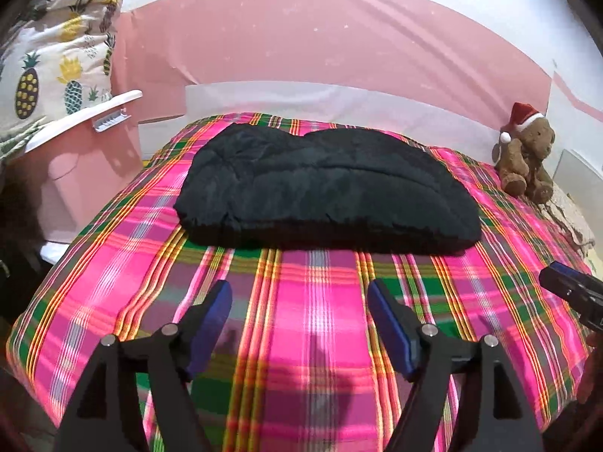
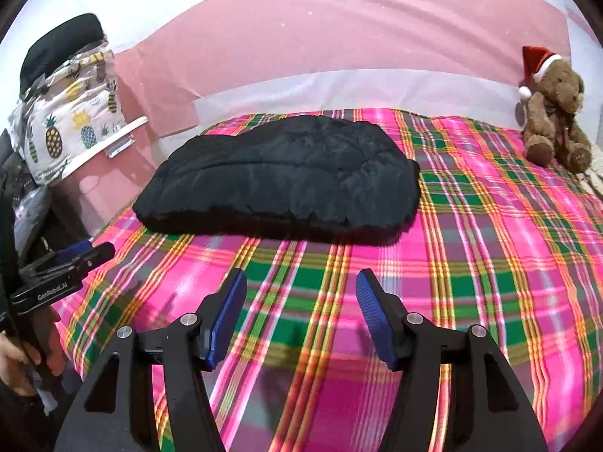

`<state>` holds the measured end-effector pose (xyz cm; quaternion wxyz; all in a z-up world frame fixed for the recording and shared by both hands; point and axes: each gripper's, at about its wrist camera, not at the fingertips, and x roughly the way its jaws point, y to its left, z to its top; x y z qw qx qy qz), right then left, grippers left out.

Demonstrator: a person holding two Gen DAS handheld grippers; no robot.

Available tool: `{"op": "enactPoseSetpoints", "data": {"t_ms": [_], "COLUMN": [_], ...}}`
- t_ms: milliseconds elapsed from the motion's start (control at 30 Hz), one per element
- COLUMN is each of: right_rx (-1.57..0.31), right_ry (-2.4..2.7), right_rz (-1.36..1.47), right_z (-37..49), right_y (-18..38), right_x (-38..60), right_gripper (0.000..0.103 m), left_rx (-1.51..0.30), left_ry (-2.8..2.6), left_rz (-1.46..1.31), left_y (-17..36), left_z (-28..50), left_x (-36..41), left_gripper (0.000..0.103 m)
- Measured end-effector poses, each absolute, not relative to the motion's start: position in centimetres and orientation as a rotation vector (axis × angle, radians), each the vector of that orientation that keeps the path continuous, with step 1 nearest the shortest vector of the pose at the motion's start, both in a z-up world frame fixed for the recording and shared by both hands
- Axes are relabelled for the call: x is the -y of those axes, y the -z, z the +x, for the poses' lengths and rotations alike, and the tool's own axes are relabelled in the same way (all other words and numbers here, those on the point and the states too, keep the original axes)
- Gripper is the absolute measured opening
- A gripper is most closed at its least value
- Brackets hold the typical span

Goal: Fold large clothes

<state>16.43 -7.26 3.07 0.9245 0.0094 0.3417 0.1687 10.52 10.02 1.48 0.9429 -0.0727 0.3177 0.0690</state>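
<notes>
A black padded garment [image 1: 324, 188] lies folded in a compact bundle on the far half of the pink plaid bed cover [image 1: 312, 320]. It also shows in the right wrist view [image 2: 279, 184]. My left gripper [image 1: 299, 293] is open and empty, held above the cover in front of the garment. My right gripper [image 2: 301, 286] is open and empty too, in front of the garment's right end. The right gripper also shows at the right edge of the left wrist view [image 1: 573, 293], and the left gripper at the left edge of the right wrist view [image 2: 68, 267].
A brown teddy bear [image 1: 527, 158] with a red Santa hat sits at the bed's far right corner; it also shows in the right wrist view [image 2: 554, 113]. A pineapple-print bundle [image 1: 56, 64] rests on a white-edged pink stand at the left. A pink headboard wall [image 1: 320, 37] runs behind the bed.
</notes>
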Motion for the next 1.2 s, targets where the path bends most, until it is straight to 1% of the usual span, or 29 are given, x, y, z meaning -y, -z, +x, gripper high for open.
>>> {"op": "enactPoseSetpoints", "data": {"t_ms": [133, 333, 467, 733, 1200], "right_rx": [-0.703, -0.742, -0.733, -0.696, -0.720], "right_ry": [-0.297, -0.274, -0.279, -0.285, -0.295], "right_rz": [-0.002, -0.037, -0.072, -0.119, -0.133], "right_z": [13.3, 10.0, 8.5, 7.6, 7.8], "right_y": [-2.9, -1.7, -1.7, -2.5, -1.8], "right_x": [7.1, 6.5, 6.0, 4.9, 4.4], "right_gripper": [0.061, 0.061, 0.061, 0.061, 0.061], "left_rx": [-0.660, -0.694, -0.703, -0.684, -0.696], "left_ry": [-0.149, -0.147, -0.145, -0.173, -0.152], "left_rz": [-0.111, -0.099, -0.101, -0.090, -0.126], "left_y": [-1.2, -0.3, -0.1, -0.7, -0.4], "left_z": [8.0, 5.4, 4.2, 3.5, 3.5], "left_x": [-8.1, -5.9, -5.1, -5.0, -5.2], "left_gripper": [0.081, 0.082, 0.082, 0.082, 0.082]}}
